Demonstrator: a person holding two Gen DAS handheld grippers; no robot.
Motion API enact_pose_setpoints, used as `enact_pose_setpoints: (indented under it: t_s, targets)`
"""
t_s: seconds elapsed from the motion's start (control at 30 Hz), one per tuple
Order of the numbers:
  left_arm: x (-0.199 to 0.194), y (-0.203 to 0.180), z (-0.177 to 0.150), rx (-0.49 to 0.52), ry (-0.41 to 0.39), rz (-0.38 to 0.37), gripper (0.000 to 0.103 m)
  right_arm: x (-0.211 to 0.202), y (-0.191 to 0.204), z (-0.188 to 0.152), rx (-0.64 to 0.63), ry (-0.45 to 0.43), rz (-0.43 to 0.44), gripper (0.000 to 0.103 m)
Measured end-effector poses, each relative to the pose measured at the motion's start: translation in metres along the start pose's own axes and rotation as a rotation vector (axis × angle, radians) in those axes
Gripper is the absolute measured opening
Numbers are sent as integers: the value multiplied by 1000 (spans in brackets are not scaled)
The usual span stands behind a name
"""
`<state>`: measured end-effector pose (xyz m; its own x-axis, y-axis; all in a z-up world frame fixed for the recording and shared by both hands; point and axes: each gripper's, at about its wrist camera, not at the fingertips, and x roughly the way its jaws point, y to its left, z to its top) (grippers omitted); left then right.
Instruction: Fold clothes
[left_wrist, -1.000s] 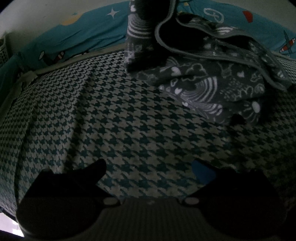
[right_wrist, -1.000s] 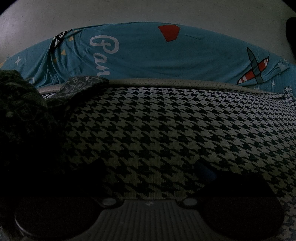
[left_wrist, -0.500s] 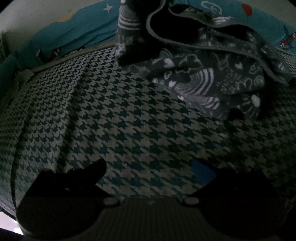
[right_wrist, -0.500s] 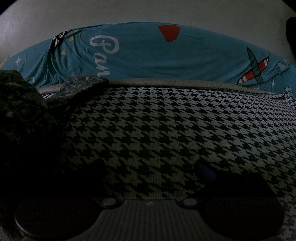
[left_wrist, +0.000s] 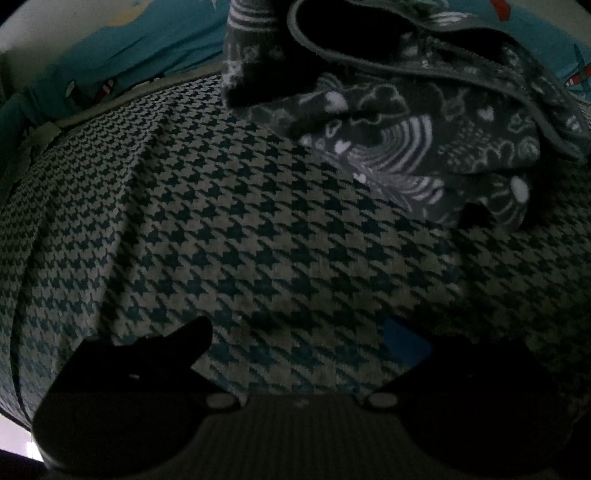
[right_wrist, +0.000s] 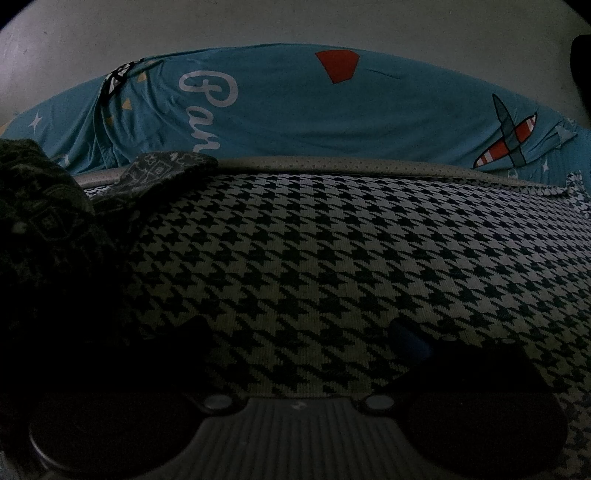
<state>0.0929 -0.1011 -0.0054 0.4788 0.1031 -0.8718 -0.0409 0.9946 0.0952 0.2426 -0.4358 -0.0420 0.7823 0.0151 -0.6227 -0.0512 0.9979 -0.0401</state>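
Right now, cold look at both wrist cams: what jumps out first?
The houndstooth bedcover fills both views, running under the open left gripper and open right gripper. In the left wrist view, a crumpled dark grey garment with white doodle print sits heaped at upper right, still unfolded; the right wrist view catches it at the left edge. Behind, a teal sheet with a red patch and a striped plane backs the bed.

Houndstooth bed cover (left_wrist: 229, 236) carries crumpled dark patterned garment (left_wrist: 424, 147) (possibly pyjamas).
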Motion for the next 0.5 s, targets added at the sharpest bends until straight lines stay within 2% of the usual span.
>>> enact_pose_setpoints:
  t_s: [0.2, 0.5]
  targets:
    - [3, 4, 0, -3, 5, -9, 103, 0, 0, 0, 1, 0, 3, 103]
    - [4, 5, 0, -9, 8, -14, 103, -3, 4, 6, -17, 78, 3, 103]
